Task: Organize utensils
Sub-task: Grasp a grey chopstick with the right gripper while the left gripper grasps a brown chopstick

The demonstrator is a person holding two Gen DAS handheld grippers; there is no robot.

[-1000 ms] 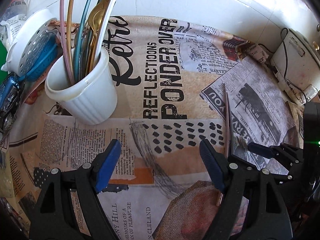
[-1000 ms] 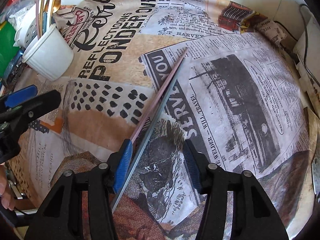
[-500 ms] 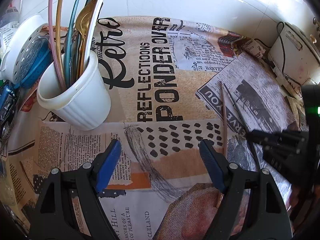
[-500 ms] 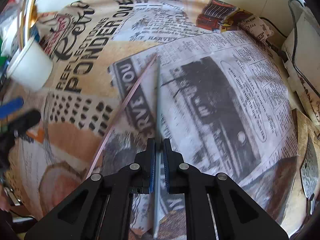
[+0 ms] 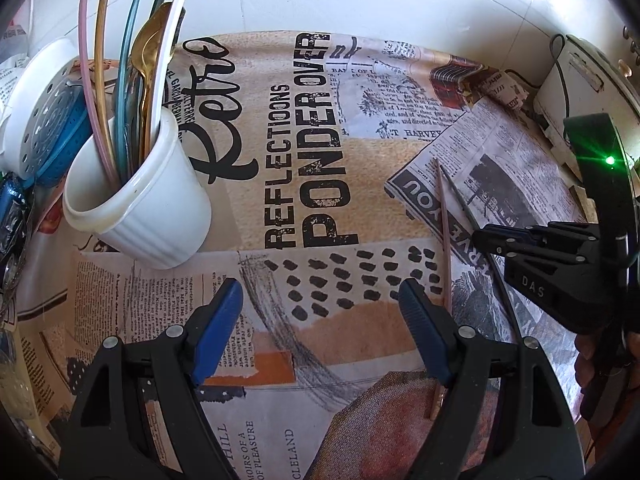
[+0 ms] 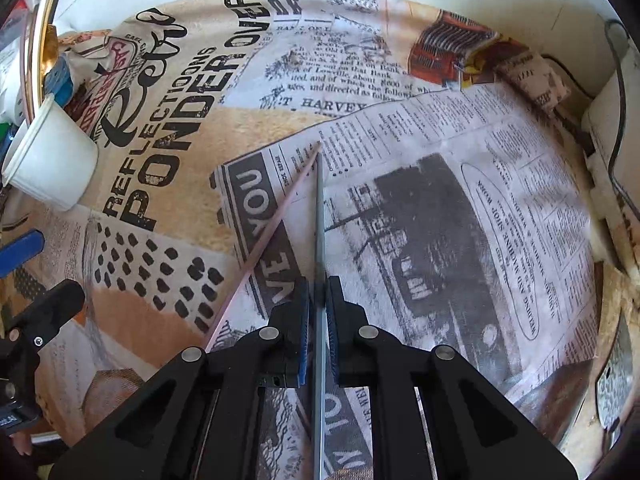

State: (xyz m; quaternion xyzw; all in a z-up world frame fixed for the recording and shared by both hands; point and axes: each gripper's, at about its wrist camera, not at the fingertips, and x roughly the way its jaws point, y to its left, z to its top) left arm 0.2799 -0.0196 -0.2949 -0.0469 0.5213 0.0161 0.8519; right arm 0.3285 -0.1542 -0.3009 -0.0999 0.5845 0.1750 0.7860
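Observation:
Two chopsticks lie on the printed cloth. My right gripper (image 6: 316, 304) is shut on the grey chopstick (image 6: 319, 220), which runs straight out ahead between the blue pads. The pink chopstick (image 6: 264, 240) rests loose to its left, tips nearly meeting. In the left wrist view the pink chopstick (image 5: 444, 240) lies just right of my left gripper (image 5: 320, 312), which stands open with nothing between its fingers. The right gripper (image 5: 480, 236) shows there at the right, holding the grey chopstick (image 5: 460, 196). A white ribbed cup (image 5: 140, 208) at the left holds several chopsticks and a gold spoon.
A white perforated strainer (image 5: 44, 120) and blue items crowd the far left behind the cup. A white appliance with a cable (image 5: 576, 92) sits at the right edge against the tiled wall. A hand (image 5: 592, 360) holds the right gripper.
My right gripper closed on the grey chopstick and swung it away from the pink one, so the two now form a narrow V. My left gripper stayed open and nearly still.

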